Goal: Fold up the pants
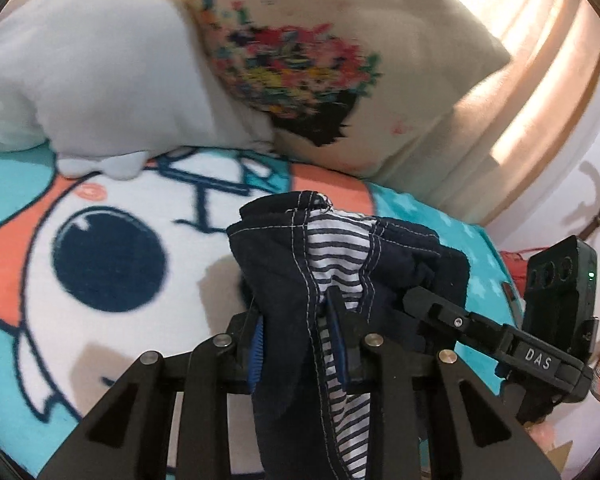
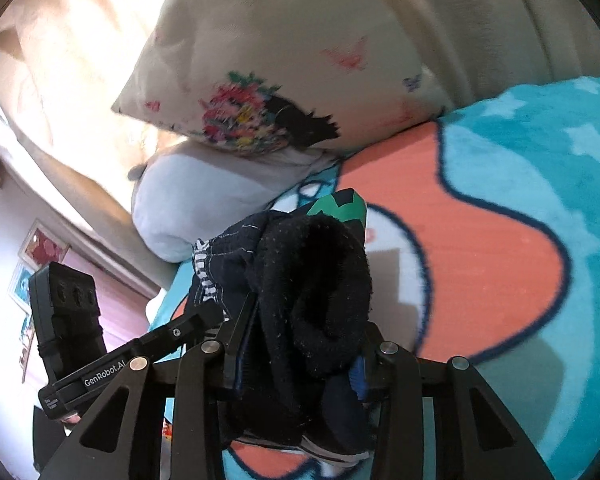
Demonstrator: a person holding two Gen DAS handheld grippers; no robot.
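My left gripper [image 1: 300,344] is clamped on the pants [image 1: 340,264]; the dark navy cloth with white stitching and a striped lining is pinched between the blue pads [image 1: 256,356], and the garment rises bunched beyond the fingertips; it hangs raised above the blanket [image 1: 100,240], casting a shadow on it. My right gripper [image 2: 300,356] is likewise clenched on the pants [image 2: 312,288]; here a thick fold of dark fabric fills the space between the fingers [image 2: 358,376], and the stitched waistband with striped lining [image 2: 204,276] shows at its left edge; a green-and-black patterned piece [image 2: 340,202] projects from behind the top of the bundle, and I cannot tell what it belongs to. Both grips hold the same garment, gathered and unfolded, over the bed; the blanket is teal with stars, an orange-and-white cartoon figure and a large dark eye [image 1: 108,260]. At the head of the bed lie a cream pillow with a floral print [image 1: 320,64] and a pale grey plush cushion [image 1: 92,76] beside it, touching; a padded beige headboard [image 2: 480,20] stands behind; framed pictures [image 2: 40,248] hang on the wall at left in the right wrist view.
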